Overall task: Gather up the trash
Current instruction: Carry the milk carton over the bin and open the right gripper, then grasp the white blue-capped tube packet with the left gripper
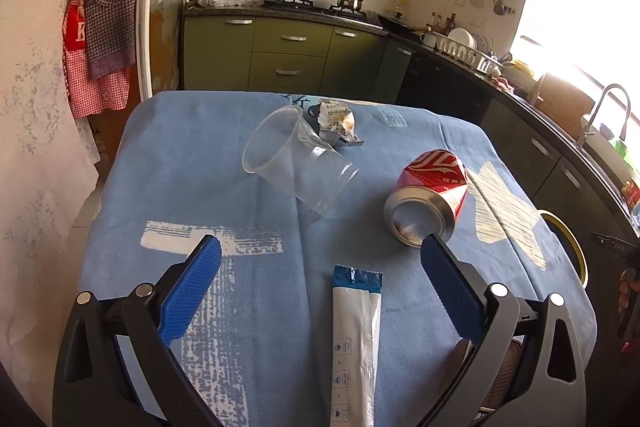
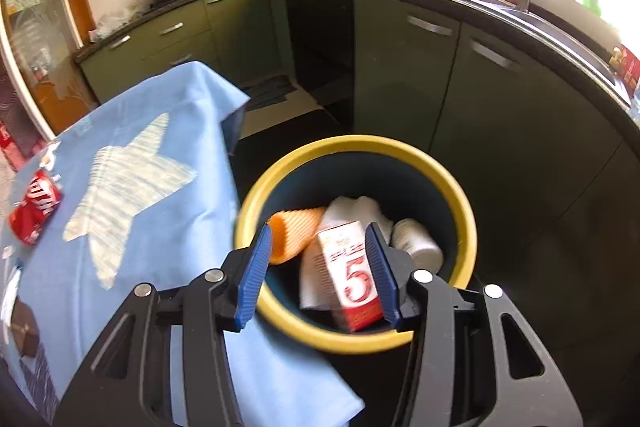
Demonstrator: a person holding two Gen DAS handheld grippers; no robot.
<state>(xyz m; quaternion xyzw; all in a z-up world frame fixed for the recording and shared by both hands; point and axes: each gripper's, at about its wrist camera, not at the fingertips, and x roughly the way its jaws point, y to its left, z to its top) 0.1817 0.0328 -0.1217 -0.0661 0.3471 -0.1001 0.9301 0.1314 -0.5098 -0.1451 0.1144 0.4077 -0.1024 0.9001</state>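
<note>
Kitchen setting: green cabinets, stove and sink behind a table covered with a blue cloth printed with pale stars. A yellow-rimmed bin stands on the dark floor just beside the table's right edge.

Progress, judged from the bin contents: part done. Already inside are an orange ribbed piece, white crumpled paper, and a white bottle.

Right gripper hangs over the bin mouth, jaws parted. A red-and-white carton with a large "5" sits between the pads; it is motion-blurred, touches the right pad at most and shows a clear gap to the left one, so probably released and dropping (judgement only).

Left on the table:
- clear plastic cup, on its side
- crumpled wrapper, touching the cup's far side
- dented red can, on its side, base toward the camera
- long white sachet with a blue top, flat, nearest the left gripper

Left gripper hovers above the near table, jaws spread wide, holding nothing. The sachet lies between the pads' lines, so it is the likely next pick.

Hard to make out:
- sachet's lower end, cut off by the frame edge
- dark brown object at the table's near corner in the right view, partly cropped, identity unclear
- bin bottom, hidden under the trash
- window side, blown out by glare
</note>
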